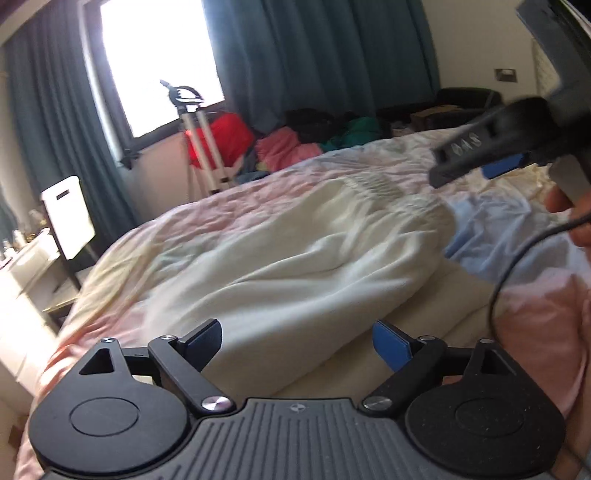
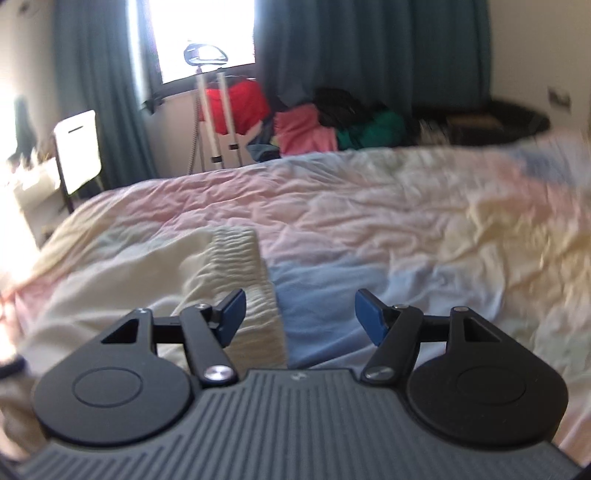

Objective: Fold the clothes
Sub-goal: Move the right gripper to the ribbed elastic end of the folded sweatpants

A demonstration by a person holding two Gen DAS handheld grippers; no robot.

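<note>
Cream garment (image 1: pixel 280 254) lies crumpled on pastel bedspread (image 1: pixel 258 184), mid-frame in left wrist view, ribbed waistband toward upper right. Left gripper (image 1: pixel 297 345) at bottom centre, jaws wide apart, nothing between pads, cloth just beyond. Right gripper (image 1: pixel 476 162) enters upper right of same view. Right wrist view: garment lower left, right gripper's jaws partly open, empty, above waistband edge and blue patch of bedspread.

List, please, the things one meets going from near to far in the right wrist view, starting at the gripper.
right gripper, open and holding nothing → cream garment with its ribbed band → pastel bedcover → pile of clothes past the bed's far edge → teal curtains and bright window.
</note>
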